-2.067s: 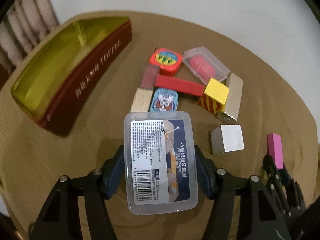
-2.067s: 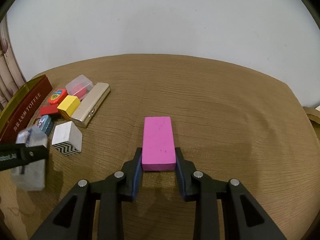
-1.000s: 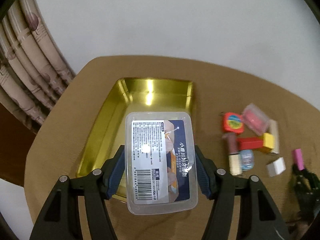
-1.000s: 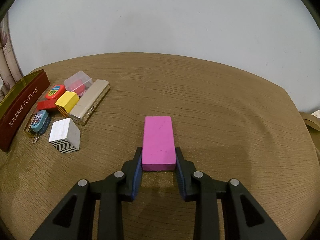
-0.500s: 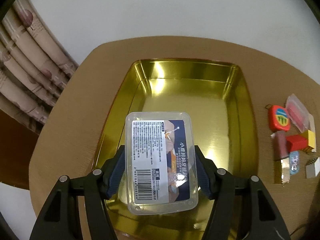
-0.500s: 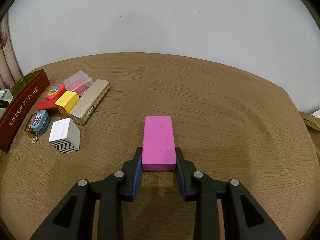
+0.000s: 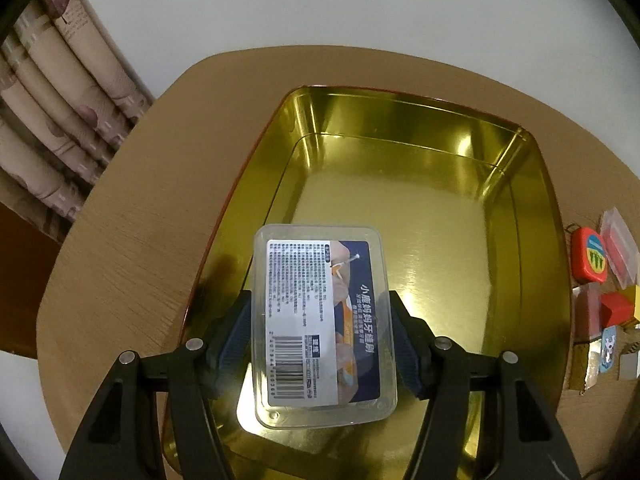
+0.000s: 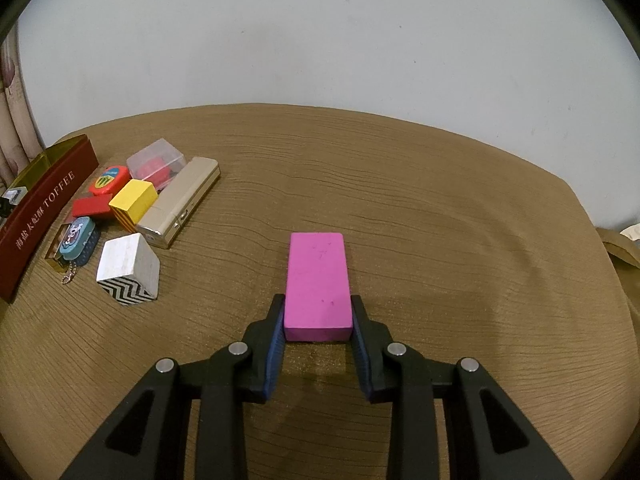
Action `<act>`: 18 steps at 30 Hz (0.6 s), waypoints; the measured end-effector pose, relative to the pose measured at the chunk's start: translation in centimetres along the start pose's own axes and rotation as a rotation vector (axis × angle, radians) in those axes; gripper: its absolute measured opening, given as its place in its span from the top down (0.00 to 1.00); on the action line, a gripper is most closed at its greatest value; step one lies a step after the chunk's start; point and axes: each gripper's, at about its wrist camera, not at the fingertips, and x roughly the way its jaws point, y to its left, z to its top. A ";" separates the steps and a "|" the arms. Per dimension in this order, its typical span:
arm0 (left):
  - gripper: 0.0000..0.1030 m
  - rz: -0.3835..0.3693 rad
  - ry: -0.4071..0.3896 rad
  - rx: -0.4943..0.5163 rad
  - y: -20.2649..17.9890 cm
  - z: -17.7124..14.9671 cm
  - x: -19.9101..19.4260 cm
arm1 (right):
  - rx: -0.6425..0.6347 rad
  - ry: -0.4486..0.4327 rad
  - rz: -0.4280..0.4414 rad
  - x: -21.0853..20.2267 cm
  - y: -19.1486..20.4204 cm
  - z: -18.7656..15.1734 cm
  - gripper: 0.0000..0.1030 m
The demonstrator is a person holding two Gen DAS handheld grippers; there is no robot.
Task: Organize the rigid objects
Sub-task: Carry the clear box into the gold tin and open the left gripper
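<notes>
Hovering over the empty gold tin (image 7: 400, 184), the left gripper (image 7: 322, 332) pinches a clear plastic box (image 7: 322, 320); the right gripper (image 8: 318, 320) clamps a pink block (image 8: 318, 280); the other pieces remain outside.

The left gripper (image 7: 322, 344) points steeply downward, its blue-padded fingers (image 7: 236, 332) spread fairly wide and pressed against both long sides of what it carries; the right gripper (image 8: 318, 330) tilts down less sharply — jaws drawn close, pads clamped on both sides of a narrower load.
</notes>
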 end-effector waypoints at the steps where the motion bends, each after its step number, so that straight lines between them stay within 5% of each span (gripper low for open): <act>1: 0.41 -0.002 0.002 -0.003 0.1 0.0 0.1 | -0.001 0.000 -0.001 0.0 0.0 0.0 0.70; 6: 0.42 0.000 0.005 0.014 0.4 0.1 0.0 | -0.003 -0.001 -0.002 -0.1 0.1 0.0 0.70; 18: 0.41 -0.030 -0.132 0.093 -1.6 -2.4 -6.0 | 0.002 0.015 0.000 0.2 -0.1 0.9 0.70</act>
